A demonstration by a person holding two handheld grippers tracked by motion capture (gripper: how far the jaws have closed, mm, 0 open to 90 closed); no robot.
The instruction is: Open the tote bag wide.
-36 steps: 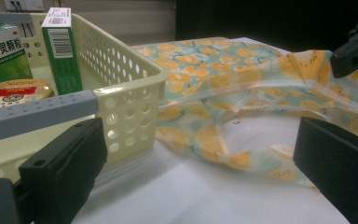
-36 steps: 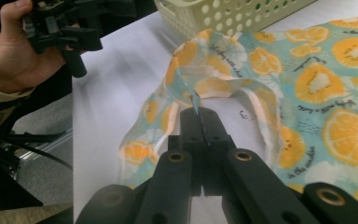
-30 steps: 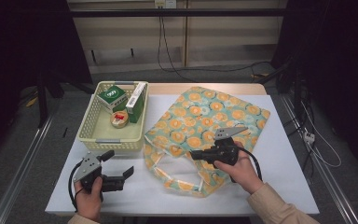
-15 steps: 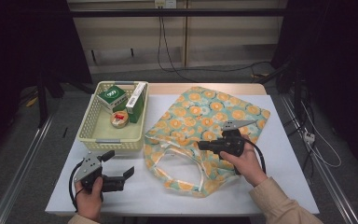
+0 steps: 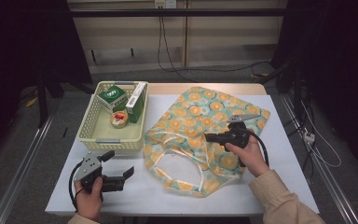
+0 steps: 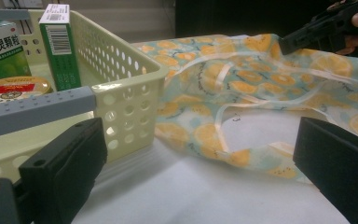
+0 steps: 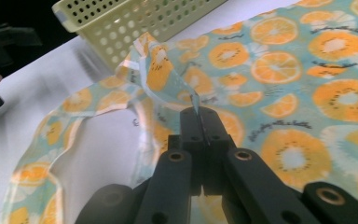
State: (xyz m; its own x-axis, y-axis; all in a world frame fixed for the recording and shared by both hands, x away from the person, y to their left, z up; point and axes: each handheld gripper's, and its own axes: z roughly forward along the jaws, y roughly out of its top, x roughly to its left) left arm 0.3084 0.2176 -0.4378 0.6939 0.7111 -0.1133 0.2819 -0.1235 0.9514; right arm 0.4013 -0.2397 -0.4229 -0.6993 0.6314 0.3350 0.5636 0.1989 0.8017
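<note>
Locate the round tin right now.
In the high view the round tin lies inside the yellow basket on the table's left side, just in front of the two green boxes, left of the fruit-print bag.

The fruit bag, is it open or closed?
Open. The right gripper pinches the fruit-print bag by its rim, lifting it, so the white inside shows.

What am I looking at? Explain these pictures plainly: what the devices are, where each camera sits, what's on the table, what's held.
A person holds a hand-held two-jaw gripper in each hand. One camera looks down from above; one rides on each gripper.

On the white table lie a fruit-print fabric bag and a pale yellow basket holding two green boxes and a round tin.

The right gripper is shut, its jaws pinching the bag's edge. The left gripper rests open near the basket, holding nothing.
</note>
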